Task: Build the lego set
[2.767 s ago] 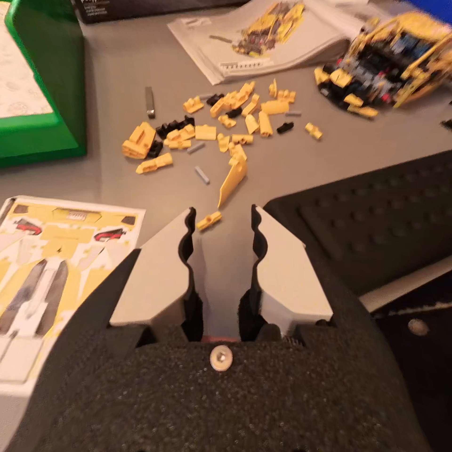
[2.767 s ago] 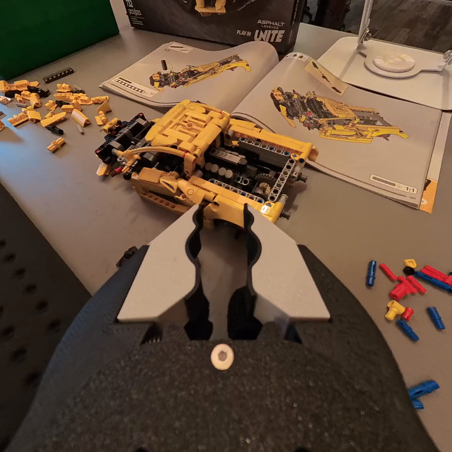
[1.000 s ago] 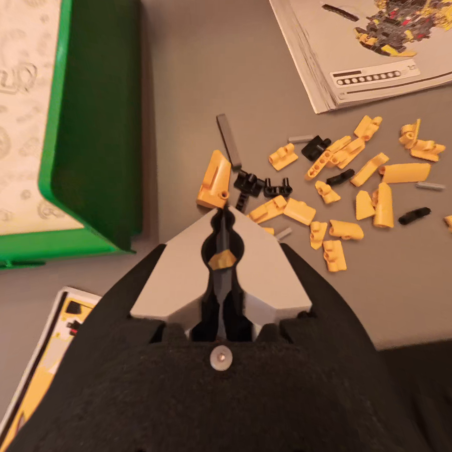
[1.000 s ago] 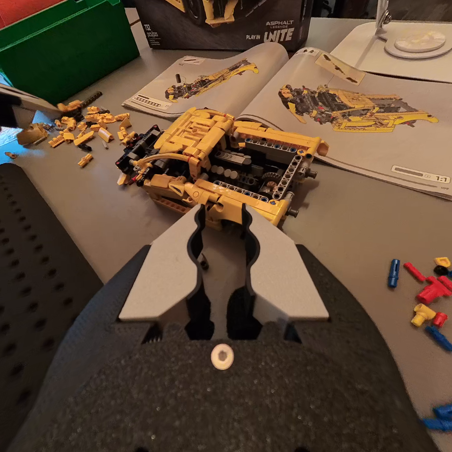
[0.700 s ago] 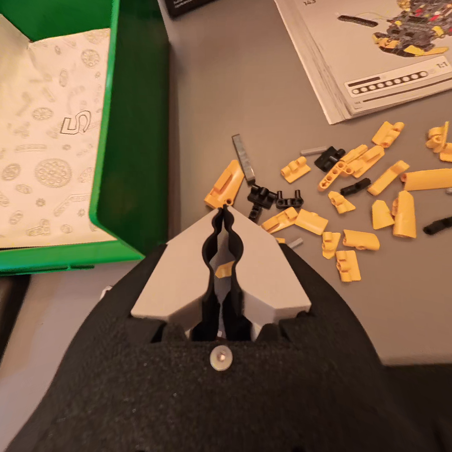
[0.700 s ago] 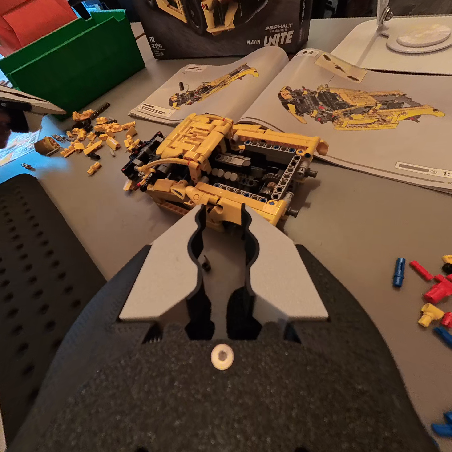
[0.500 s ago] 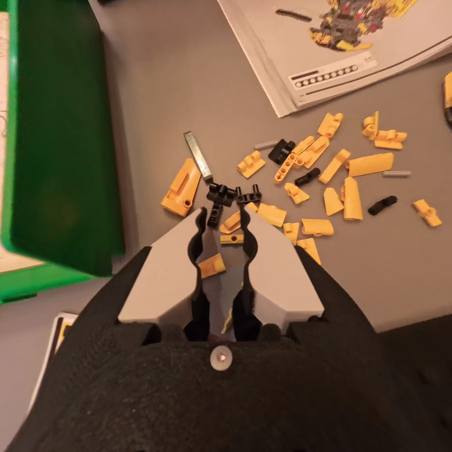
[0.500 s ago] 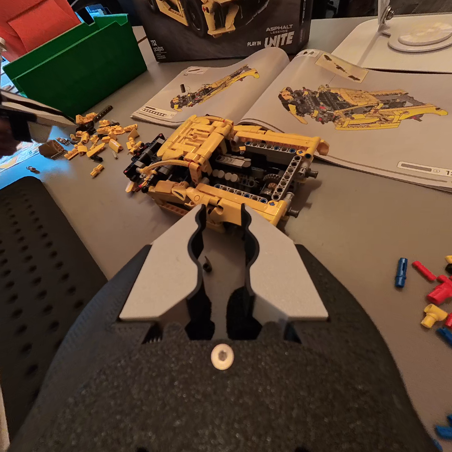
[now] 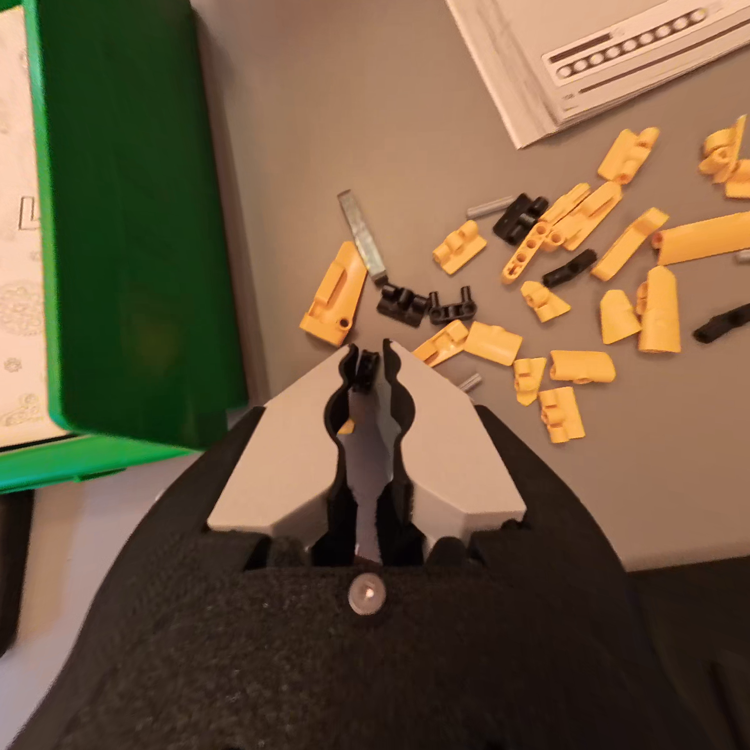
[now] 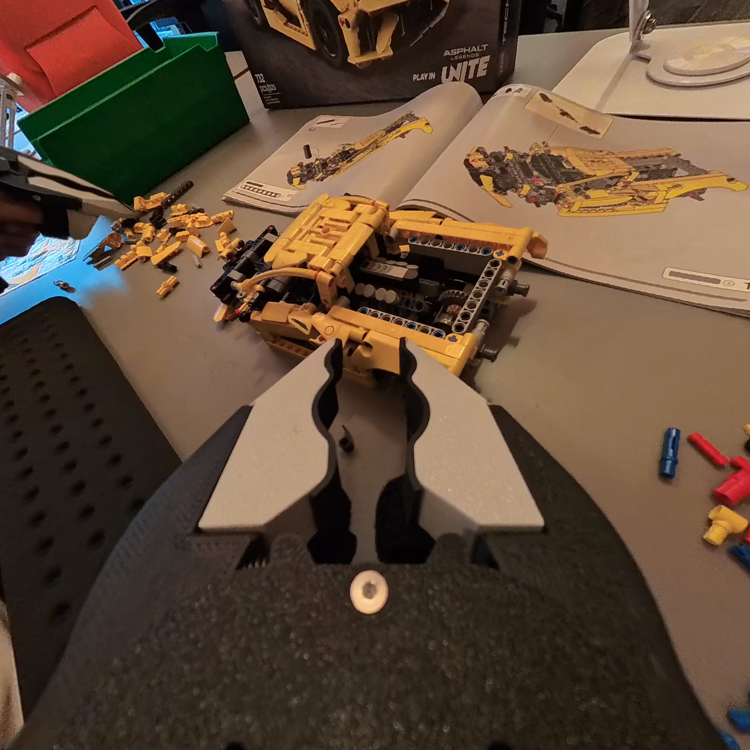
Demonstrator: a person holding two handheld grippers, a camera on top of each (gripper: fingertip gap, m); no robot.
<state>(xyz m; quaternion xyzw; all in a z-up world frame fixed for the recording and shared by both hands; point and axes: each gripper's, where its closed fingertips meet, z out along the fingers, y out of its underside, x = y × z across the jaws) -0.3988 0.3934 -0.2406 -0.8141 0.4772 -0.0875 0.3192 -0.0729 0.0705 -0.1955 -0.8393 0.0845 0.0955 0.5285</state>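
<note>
We hold left gripper (image 9: 367, 356) nearly closed, small black connector (image 9: 365, 370) pinched at fingertips. Loose yellow and black pieces (image 9: 560, 292) scattered just beyond, rightward. Right gripper (image 10: 367, 355) wide apart, empty; half-built yellow car (image 10: 373, 280) just ahead of tips. Chassis done, body panels left, we judge.

Green bin (image 10: 134, 121) at far left of the grey tabletop (image 10: 588, 365); red box (image 10: 61, 44) behind it; black perforated mat (image 10: 61, 426) at near left; white stand base (image 10: 669, 69) at far right.
</note>
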